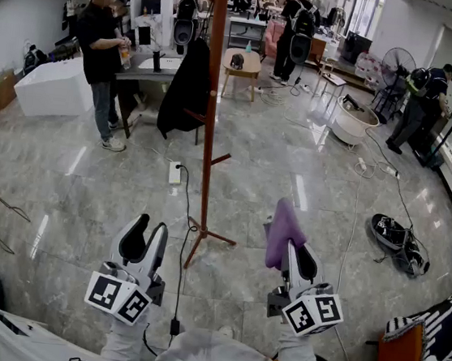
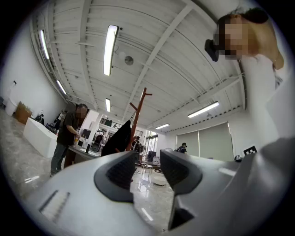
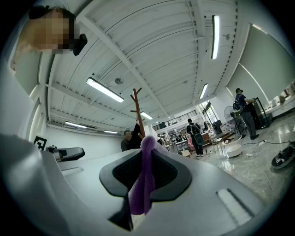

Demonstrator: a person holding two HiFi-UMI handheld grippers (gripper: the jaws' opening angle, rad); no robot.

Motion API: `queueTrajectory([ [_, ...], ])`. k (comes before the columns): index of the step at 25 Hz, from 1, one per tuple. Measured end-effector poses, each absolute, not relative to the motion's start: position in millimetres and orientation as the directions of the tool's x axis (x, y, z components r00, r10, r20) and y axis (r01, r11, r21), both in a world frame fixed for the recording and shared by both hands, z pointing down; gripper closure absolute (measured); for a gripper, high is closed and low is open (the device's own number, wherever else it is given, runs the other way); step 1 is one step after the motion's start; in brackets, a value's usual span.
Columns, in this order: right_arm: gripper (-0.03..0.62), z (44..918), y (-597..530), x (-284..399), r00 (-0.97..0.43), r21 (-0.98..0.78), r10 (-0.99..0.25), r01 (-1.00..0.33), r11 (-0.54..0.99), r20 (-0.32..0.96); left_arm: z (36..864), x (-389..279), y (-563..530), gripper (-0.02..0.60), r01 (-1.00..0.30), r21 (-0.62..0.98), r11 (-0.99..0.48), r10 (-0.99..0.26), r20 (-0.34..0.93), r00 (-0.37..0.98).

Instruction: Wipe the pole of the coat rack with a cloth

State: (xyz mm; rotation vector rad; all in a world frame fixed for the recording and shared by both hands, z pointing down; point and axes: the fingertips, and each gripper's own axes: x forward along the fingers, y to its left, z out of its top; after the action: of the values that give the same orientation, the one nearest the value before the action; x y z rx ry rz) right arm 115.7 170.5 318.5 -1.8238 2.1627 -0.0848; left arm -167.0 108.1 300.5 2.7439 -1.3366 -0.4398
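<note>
Coat rack pole [image 1: 211, 108]: red-brown and upright on the floor, well ahead of both grippers.
Cloth [image 1: 283, 232]: purple, right of the pole's base and well short of the pole.
Right gripper [image 1: 291, 253]: jaws clenched on the cloth.
Left gripper [image 1: 143, 243]: jaws apart with nothing between them, left of the pole's base.
Black coat [image 1: 186, 89]: hangs on the pole's left side.

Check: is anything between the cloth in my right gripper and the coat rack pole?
Nothing visible does. Bare floor separates the purple cloth from the pole. The black coat hangs off the pole's left side, away from the right gripper.
</note>
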Motion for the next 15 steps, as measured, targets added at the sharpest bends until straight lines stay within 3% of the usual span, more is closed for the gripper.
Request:
queueTrajectory([
  [15, 0.540, 323.2, 158.6, 120.6, -0.152, -0.247, -0.969, -0.948, 0.198, -0.194, 302.5, -160.7, 96.4, 0.403, -0.765, 0.179, -0.619, -0.782, -0.226, 0.581],
])
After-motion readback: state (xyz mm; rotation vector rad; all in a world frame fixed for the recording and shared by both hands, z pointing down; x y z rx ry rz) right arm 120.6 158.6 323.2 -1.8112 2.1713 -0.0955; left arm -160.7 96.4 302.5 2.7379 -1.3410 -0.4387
